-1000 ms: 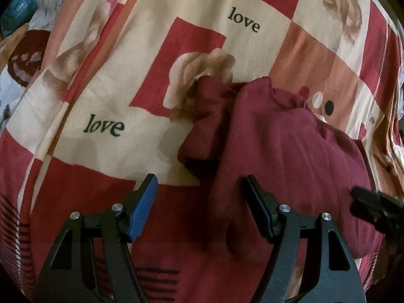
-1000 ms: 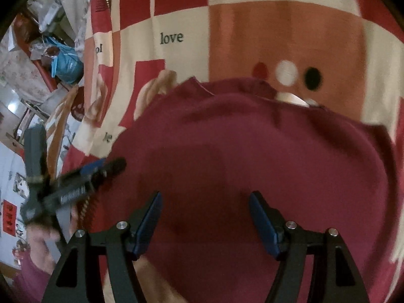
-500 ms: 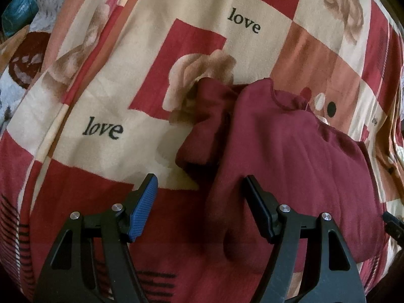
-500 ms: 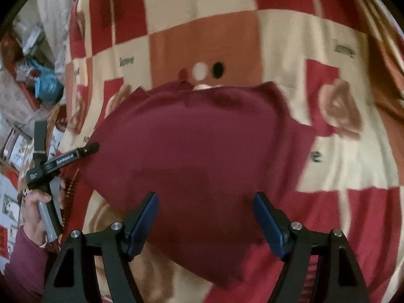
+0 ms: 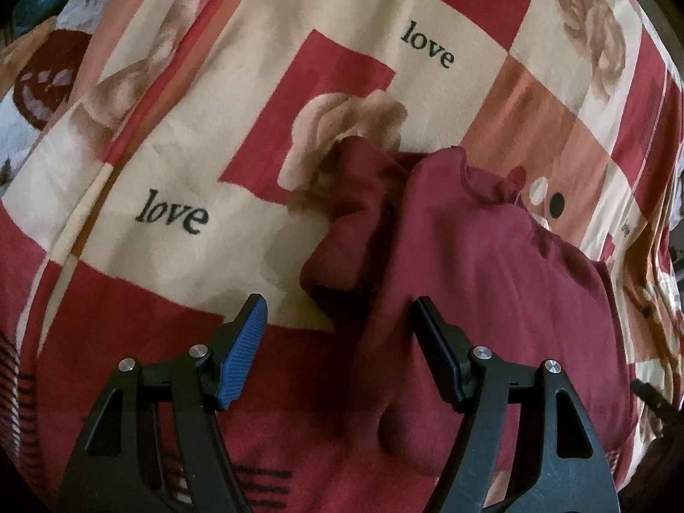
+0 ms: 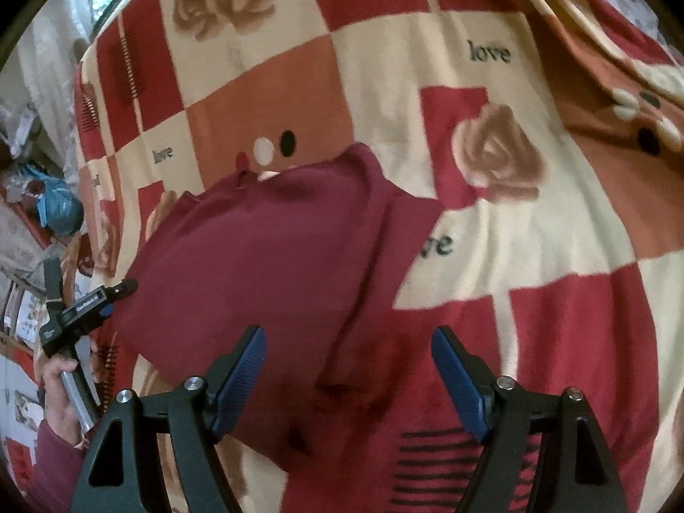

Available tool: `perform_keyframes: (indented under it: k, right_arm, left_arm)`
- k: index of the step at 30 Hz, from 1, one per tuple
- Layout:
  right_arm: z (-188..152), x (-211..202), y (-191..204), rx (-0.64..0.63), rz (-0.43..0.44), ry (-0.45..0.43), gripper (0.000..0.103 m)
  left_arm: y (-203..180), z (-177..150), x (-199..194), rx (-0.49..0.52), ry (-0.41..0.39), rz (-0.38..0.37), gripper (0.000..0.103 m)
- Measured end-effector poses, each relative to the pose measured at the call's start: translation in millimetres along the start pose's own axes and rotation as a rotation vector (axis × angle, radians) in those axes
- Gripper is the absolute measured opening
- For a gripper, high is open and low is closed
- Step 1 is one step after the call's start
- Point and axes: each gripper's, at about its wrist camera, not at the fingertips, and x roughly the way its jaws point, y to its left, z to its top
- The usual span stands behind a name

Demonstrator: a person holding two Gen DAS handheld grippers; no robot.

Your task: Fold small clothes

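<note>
- In the left wrist view, the word "love" is printed in dark letters on a cream patch of the blanket at the left; a second "love" sits on cream higher up, right of centre.
- Between the two words a beige rose is printed on a red square.
- The left tongs are spread wide and hold nothing; the blue-padded finger stands over the blanket and the black finger over the garment's near edge.
- The maroon garment lies on the blanket right of centre, one sleeve bunched at its left side and reaching the rose.
- Three dots, red, white and black, show just past the garment's collar.
- In the right wrist view, the left tongs appear at the far left with the tip at the garment's edge; white lettering on the body is too blurred to read.
- The maroon garment fills the centre-left.
- The right tongs gape wide with nothing held, their blue pads above the garment's lower right edge.
- To the right, "love" reads clearly, and another "love" is half covered by the garment.
</note>
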Motion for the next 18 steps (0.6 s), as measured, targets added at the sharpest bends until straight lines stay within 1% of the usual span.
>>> perform_keyframes:
  k: [2,5,8,10,14,17,18]
  right_arm:
    - [7.9,1.9,14.6,-0.024,0.036,0.017,0.077]
    - [23.8,12.4,54.9,-0.128,0.077,0.034,0.078]
    - [38.8,45.0,102.9,-0.212,0.137,0.097,0.078]
    - [43.9,65.4,125.4,-0.24,0.138,0.122,0.078]
    - [59.2,109.4,175.5,-0.284,0.179,0.137,0.077]
    - [69.3,137.2,211.4,-0.321,0.188,0.146,0.072]
    - [73.8,147.6,224.5,-0.332,0.197,0.153,0.072]
  left_arm:
    - [-1.2,-1.5,-1.8,0.014,0.002,0.013,0.071]
    - [-2.1,-4.1,-5.2,0.041,-0.011,0.036,0.071]
    - [-2.0,-4.4,-4.5,0.048,-0.011,0.04,0.071]
    - [-1.9,-5.2,-4.2,0.052,-0.007,0.04,0.071]
    - [-2.3,-7.6,-6.0,0.076,-0.01,0.041,0.071]
    - [0.0,-9.1,-8.4,0.097,0.0,0.035,0.071]
    - [2.0,-10.2,-10.3,0.104,0.005,0.035,0.071]
